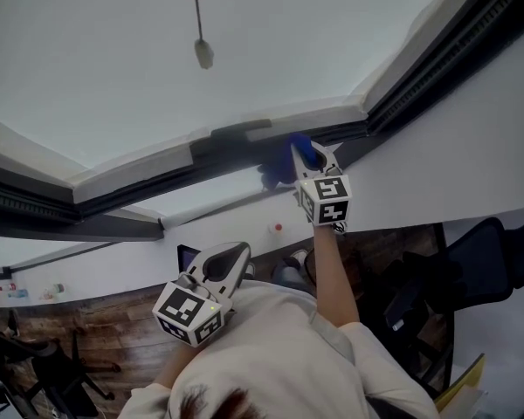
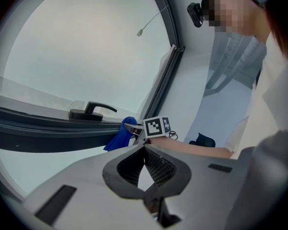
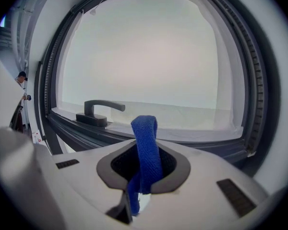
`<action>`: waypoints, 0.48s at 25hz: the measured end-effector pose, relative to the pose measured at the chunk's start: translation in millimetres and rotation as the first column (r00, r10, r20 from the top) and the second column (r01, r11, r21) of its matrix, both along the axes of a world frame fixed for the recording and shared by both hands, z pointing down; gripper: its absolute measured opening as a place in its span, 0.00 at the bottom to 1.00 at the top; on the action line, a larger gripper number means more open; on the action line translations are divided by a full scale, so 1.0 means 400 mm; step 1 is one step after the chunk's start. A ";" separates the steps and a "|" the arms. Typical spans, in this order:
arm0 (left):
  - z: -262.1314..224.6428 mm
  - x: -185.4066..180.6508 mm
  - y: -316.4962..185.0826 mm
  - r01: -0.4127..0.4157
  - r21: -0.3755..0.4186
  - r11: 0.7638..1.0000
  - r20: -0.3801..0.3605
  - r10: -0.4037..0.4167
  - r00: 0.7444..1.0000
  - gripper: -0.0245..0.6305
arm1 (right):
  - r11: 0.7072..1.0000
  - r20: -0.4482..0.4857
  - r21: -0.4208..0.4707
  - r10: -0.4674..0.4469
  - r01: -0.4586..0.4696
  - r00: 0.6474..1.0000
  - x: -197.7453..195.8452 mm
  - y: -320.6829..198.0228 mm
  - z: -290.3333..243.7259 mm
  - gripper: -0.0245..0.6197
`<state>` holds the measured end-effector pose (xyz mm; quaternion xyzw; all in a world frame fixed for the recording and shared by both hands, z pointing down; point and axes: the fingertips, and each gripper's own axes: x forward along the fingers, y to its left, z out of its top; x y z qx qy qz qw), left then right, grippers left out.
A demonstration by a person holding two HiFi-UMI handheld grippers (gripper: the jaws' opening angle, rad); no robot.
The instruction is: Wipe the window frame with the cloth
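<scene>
A blue cloth (image 3: pixel 145 147) is folded between the jaws of my right gripper (image 3: pixel 143 171), which is shut on it. In the head view that gripper (image 1: pixel 310 157) holds the cloth (image 1: pixel 300 151) against the dark window frame (image 1: pixel 201 160), just right of the black handle (image 1: pixel 240 130). The handle (image 3: pixel 98 110) lies left of the cloth in the right gripper view. My left gripper (image 1: pixel 231 256) is held back near the person's chest, jaws together with nothing between them. The left gripper view shows the cloth (image 2: pixel 119 137) hanging at the frame (image 2: pixel 48 133) below the handle (image 2: pixel 91 110).
A pull cord with a small knob (image 1: pixel 203 52) hangs in front of the pale glass. The frame's corner (image 1: pixel 367 116) lies right of the cloth, with a dark upright rail (image 3: pixel 259 90). A black office chair (image 1: pixel 485 260) stands on the wooden floor (image 1: pixel 113 339).
</scene>
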<state>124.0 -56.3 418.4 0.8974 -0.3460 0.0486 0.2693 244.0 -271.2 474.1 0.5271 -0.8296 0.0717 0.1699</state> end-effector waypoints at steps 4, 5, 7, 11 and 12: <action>0.003 0.006 -0.010 0.006 -0.008 1.000 -0.003 -0.006 1.000 0.05 | 1.000 0.009 -0.004 -0.005 0.005 1.000 0.001 0.000 0.000 0.12; 0.004 0.006 -0.013 0.009 -0.012 1.000 -0.005 -0.009 1.000 0.05 | 1.000 0.011 -0.006 -0.006 0.006 1.000 0.001 0.000 0.000 0.12; 0.006 0.008 -0.018 0.015 -0.016 1.000 -0.010 -0.015 1.000 0.05 | 1.000 0.014 -0.007 -0.004 0.004 1.000 0.003 -0.001 -0.001 0.12; 0.007 0.016 -0.024 0.019 -0.019 1.000 -0.019 -0.019 1.000 0.05 | 1.000 0.002 -0.019 0.005 -0.005 1.000 0.016 -0.007 0.000 0.12; 0.008 0.018 -0.024 0.020 -0.020 1.000 -0.020 -0.021 1.000 0.05 | 1.000 -0.003 -0.022 0.005 -0.005 1.000 0.020 -0.008 0.000 0.12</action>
